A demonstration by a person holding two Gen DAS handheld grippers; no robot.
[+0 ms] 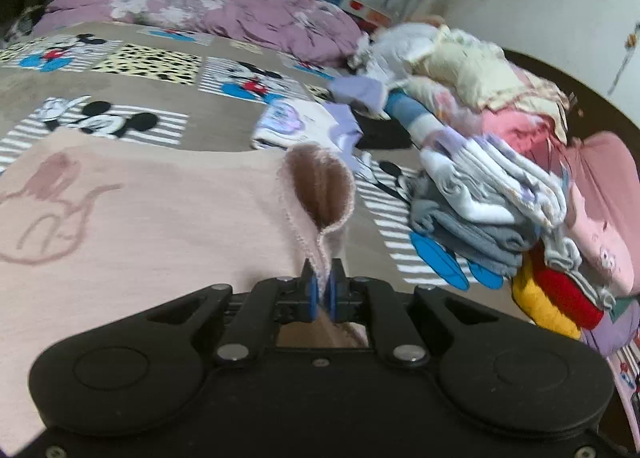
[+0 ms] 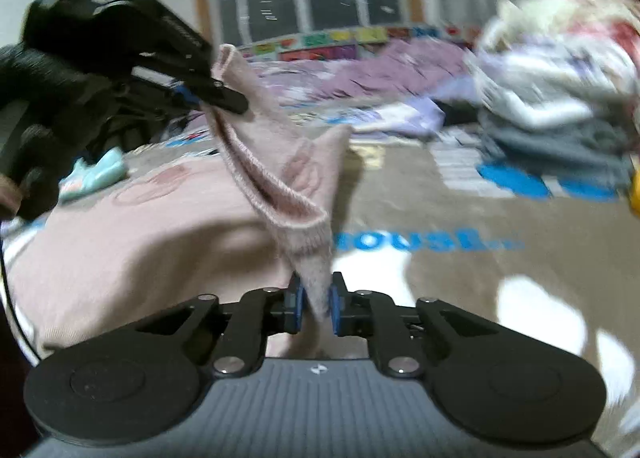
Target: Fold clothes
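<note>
The pink sweater (image 1: 132, 214) lies spread on the bed (image 1: 224, 118), and one edge is lifted. The left gripper (image 1: 323, 287) pinches that edge tight. The right gripper (image 2: 316, 298) is squeezed on the pink cloth too, lower down. So the fold has only just begun — most of the sweater is flat, not folded. A pile of clothes (image 1: 492, 194) sits beside it; some look folded already, but I cannot tell which ones. Only the right view shows the left gripper from outside — and a small blue-green thing (image 2: 98, 174) on the bed.
</note>
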